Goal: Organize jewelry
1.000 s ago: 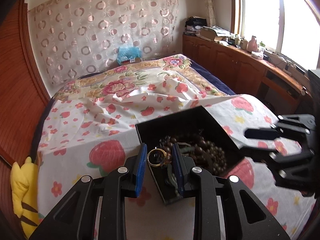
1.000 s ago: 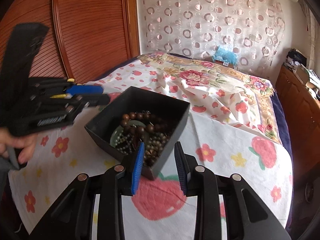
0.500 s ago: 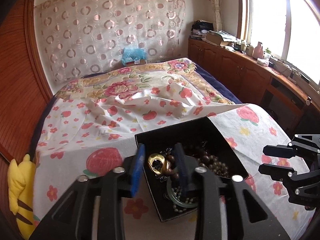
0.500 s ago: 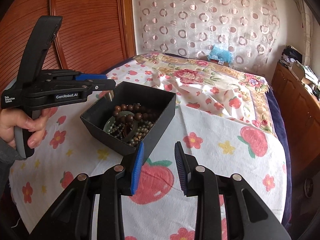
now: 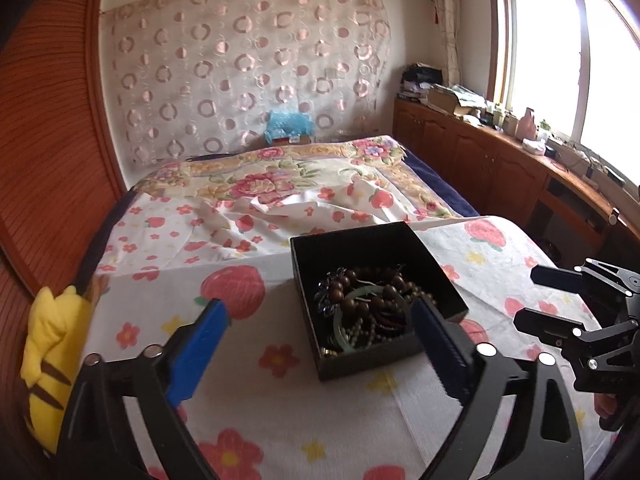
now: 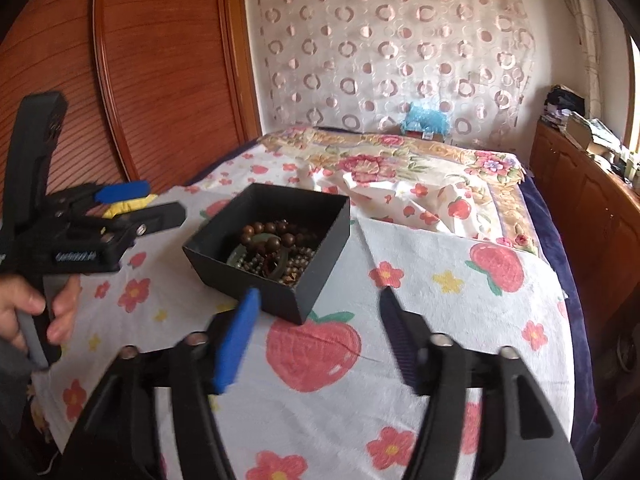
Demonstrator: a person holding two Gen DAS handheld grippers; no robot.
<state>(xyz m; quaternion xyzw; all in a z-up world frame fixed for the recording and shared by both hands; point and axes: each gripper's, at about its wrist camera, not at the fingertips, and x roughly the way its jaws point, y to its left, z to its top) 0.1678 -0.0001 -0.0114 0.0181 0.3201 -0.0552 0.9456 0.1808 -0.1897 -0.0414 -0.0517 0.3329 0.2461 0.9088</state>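
Presently, item by item:
Jewelry box: black open-topped box [image 5: 374, 252], lower centre of the left wrist view, centre-left of the right wrist view [image 6: 320, 236]; it rests on the bed.
Contents: brown wooden bead bracelets [image 5: 360, 292], a pale green bangle [image 5: 352, 336] and strings of small beads, heaped in the near half of the box.
Left claw [image 5: 320, 338]: jaws wide, having just been opening; nothing pressed between the blue pads; the box's near corner shows in the gap between them. A hand [image 6: 24, 312] grips its handle at the left edge of the right wrist view.
Right claw [image 6: 316, 330]: jaws wide, likewise just opened, empty; over the cloth just short of the box's near corner.
Cloth: white sheet [image 6: 440, 320] printed with strawberries and flowers, under the box.
Bed: floral quilt [image 5: 280, 180] behind the sheet, upper centre.
Plush toy: yellow with brown stripes [image 5: 48, 360], lower left edge of the left wrist view.
Backdrop: curtain with ring pattern [image 5: 240, 72]; wooden cabinet run [image 5: 500, 168] under the window at right.
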